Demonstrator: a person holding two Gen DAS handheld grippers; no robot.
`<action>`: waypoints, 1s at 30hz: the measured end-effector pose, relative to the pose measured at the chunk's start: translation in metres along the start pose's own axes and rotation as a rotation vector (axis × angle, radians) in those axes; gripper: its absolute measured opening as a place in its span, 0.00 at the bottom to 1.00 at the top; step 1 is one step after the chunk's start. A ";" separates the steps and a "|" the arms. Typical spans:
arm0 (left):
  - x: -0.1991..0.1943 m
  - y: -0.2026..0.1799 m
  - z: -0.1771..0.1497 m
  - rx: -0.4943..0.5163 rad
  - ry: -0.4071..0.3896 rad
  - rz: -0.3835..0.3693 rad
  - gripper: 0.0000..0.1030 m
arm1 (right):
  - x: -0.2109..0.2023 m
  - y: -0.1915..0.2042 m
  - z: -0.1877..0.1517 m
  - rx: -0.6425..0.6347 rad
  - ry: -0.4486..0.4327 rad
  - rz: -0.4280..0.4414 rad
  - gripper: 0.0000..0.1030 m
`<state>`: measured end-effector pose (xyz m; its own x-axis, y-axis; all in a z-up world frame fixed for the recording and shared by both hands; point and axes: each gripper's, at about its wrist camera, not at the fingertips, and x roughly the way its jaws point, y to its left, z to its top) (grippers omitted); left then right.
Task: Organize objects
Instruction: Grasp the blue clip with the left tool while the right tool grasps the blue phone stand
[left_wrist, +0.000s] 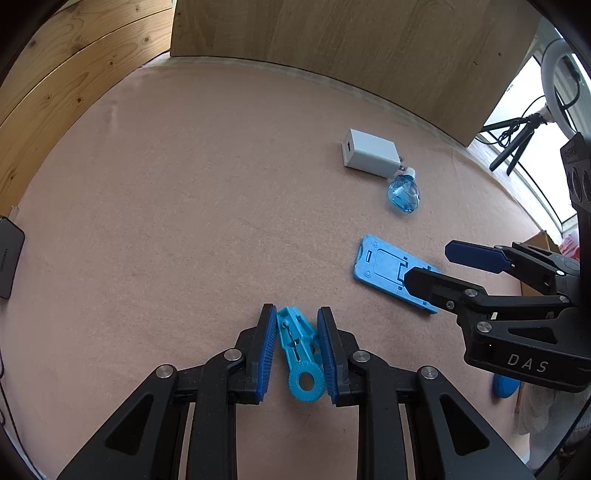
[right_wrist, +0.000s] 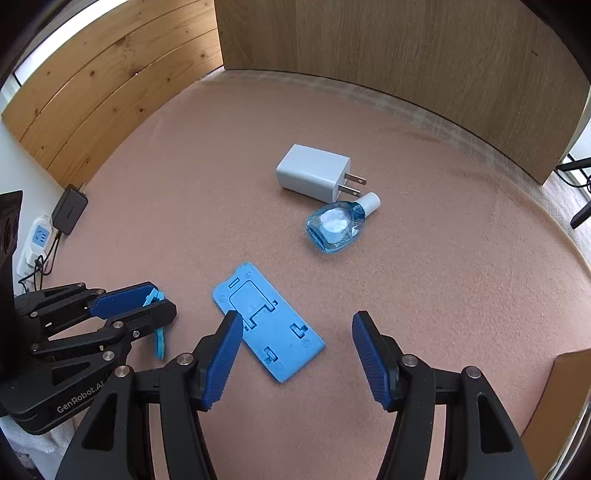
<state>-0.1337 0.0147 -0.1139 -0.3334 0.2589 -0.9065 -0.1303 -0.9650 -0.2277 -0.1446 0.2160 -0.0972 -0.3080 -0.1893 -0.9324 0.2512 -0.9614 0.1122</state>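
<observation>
- The left hand-held gripper (left_wrist: 297, 347) is drawn narrow, its pads on either flank of a small cyan plastic clip (left_wrist: 300, 354), which it holds.
- That clip looks light, stiff and thin; gripping across its slotted shank seems safest.
- The right hand-held gripper (right_wrist: 295, 354) stands half open and empty over the tabletop (right_wrist: 461, 277), with the blue flat stand (right_wrist: 267, 321) lying between and just ahead of its fingers.
- Farther ahead lie a white charger (right_wrist: 314, 173) and a blue bottle (right_wrist: 334, 225), likely slippery.

Both grippers (left_wrist: 296, 347) (right_wrist: 296, 360): black linkage arms w/ silver screws, ribbed blue pads, white "DAS"/"GenRobot.AI" markings.
</observation>
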 end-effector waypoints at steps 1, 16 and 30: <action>-0.002 0.001 -0.002 -0.001 0.000 -0.002 0.24 | 0.002 0.003 0.001 -0.011 0.004 0.000 0.56; -0.013 0.016 -0.023 -0.051 -0.009 -0.030 0.24 | 0.015 0.022 -0.007 -0.120 0.050 -0.034 0.50; -0.021 0.005 -0.030 -0.070 -0.014 -0.092 0.22 | -0.008 -0.009 -0.039 0.085 -0.002 0.039 0.32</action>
<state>-0.0998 0.0028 -0.1067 -0.3361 0.3467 -0.8757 -0.0955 -0.9376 -0.3345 -0.1085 0.2335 -0.1045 -0.3015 -0.2271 -0.9260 0.1843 -0.9668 0.1771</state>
